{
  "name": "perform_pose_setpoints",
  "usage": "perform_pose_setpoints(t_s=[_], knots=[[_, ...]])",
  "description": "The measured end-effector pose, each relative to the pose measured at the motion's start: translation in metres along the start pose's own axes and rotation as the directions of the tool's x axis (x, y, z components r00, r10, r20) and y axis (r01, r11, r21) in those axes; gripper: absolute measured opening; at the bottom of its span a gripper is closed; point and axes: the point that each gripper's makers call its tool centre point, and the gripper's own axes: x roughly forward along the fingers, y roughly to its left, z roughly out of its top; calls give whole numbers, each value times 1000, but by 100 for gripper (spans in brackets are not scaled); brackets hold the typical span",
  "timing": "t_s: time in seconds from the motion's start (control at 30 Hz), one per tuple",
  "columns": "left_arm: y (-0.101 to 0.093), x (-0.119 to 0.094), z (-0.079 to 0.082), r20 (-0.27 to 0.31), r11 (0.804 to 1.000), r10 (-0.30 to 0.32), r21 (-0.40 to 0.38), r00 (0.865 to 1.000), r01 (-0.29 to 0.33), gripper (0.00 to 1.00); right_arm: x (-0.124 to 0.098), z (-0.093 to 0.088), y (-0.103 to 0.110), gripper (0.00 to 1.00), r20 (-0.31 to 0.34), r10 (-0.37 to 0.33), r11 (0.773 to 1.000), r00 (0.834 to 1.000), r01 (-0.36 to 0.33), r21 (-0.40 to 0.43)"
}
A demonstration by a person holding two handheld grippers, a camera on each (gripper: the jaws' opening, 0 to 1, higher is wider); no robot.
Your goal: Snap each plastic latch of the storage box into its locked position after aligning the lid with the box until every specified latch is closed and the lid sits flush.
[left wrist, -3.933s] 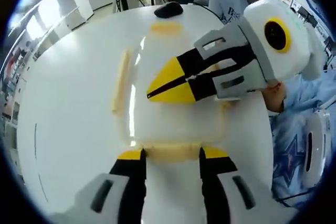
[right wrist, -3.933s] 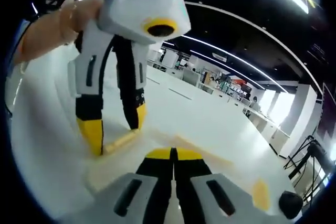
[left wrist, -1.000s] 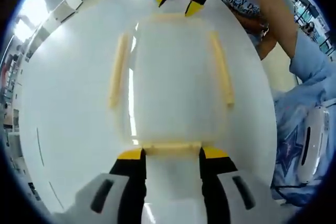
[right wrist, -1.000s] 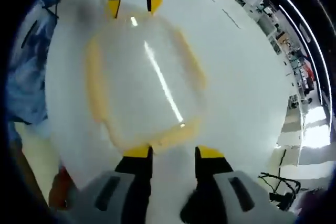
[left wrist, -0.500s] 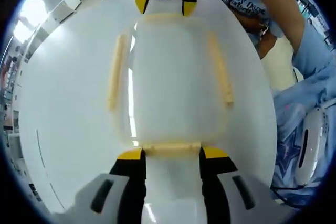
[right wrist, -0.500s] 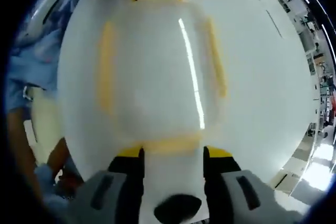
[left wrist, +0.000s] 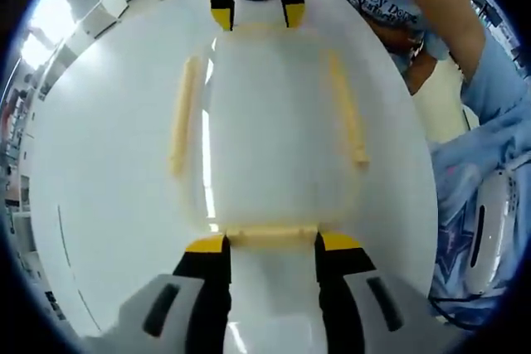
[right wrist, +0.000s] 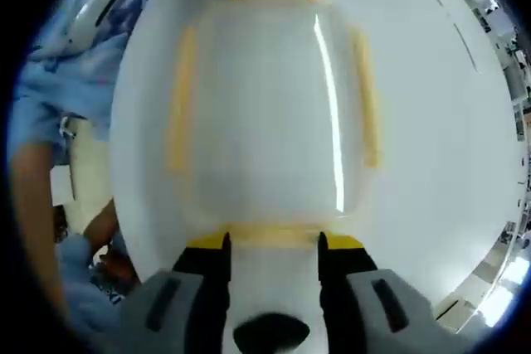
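Glossy translucent plastic lid [left wrist: 270,122] with matt yellow plastic latches [left wrist: 184,113].

The storage box [left wrist: 274,130] is translucent white with pale yellow latches [left wrist: 184,113], on a white table [left wrist: 99,163].

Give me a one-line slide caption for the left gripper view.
Open left gripper and right gripper straddle opposite end latches of the lidded storage box.

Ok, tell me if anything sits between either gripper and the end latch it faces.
Nothing visible. The left gripper straddles the near latch, open; the right gripper straddles the opposite latch, open.
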Motion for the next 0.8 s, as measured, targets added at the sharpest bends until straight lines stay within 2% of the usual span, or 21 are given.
perform_pose_setpoints(t_s=[0.13,0.3,0.8], knots=[[0,0,0,8,1000,5,-8,1000,-5,41,0,1,1,41,11,6,1000,1000,-6,12],[0,-1,0,21,1000,9,-12,1000,-9,41,1,3,1,41,-7,9,1000,1000,-9,17],[1,-3,-1,129,1000,0,15,992,-2,43,2,3,1,41,-29,1,1000,1000,0,21]])
